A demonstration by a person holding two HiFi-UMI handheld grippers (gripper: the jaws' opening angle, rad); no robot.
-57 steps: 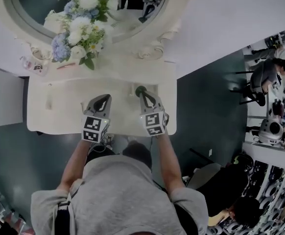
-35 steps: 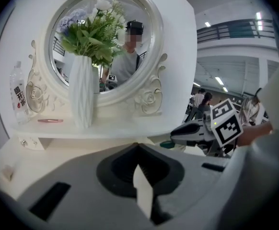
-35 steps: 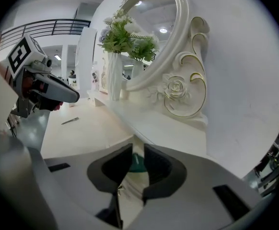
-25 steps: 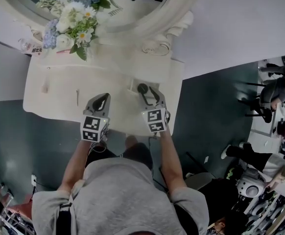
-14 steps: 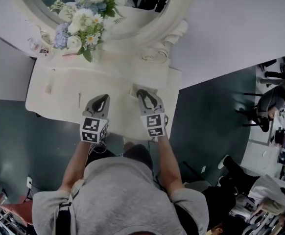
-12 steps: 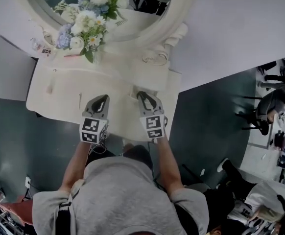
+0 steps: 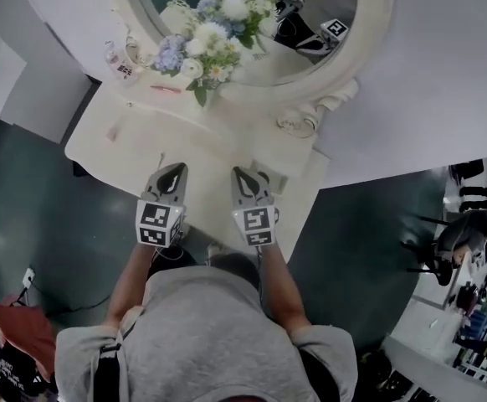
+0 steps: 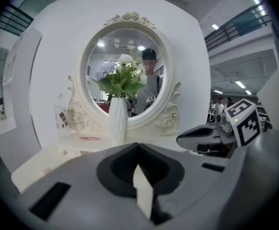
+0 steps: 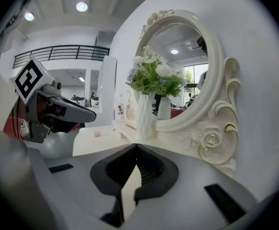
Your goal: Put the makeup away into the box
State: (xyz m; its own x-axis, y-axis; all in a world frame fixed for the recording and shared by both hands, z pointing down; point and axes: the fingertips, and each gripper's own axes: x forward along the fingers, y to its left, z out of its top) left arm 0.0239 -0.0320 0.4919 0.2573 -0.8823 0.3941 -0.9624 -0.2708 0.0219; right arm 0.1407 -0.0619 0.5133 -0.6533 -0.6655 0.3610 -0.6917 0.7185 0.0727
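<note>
Both grippers hover side by side over the front of a cream dressing table (image 7: 143,145). My left gripper (image 7: 170,169) is shut and holds nothing; its own view shows the jaws (image 8: 137,145) meeting at the tip. The right gripper (image 7: 238,172) is shut too, jaws (image 9: 136,146) together and empty. A small pale box (image 7: 271,177) lies on the table just right of the right gripper; its contents are hidden. A thin pink makeup stick (image 7: 165,90) lies near the vase, also seen in the left gripper view (image 8: 89,138).
A white vase of flowers (image 7: 212,44) stands before the oval mirror (image 8: 125,71). A small clear bottle (image 7: 110,55) stands at the back left. Two small items (image 7: 112,132) (image 7: 160,159) lie on the left part. The table's front edge is right under the grippers.
The right jaws were spread around a dark round thing over the box; now they are shut and empty. Both grippers have lifted and drawn back a little.
</note>
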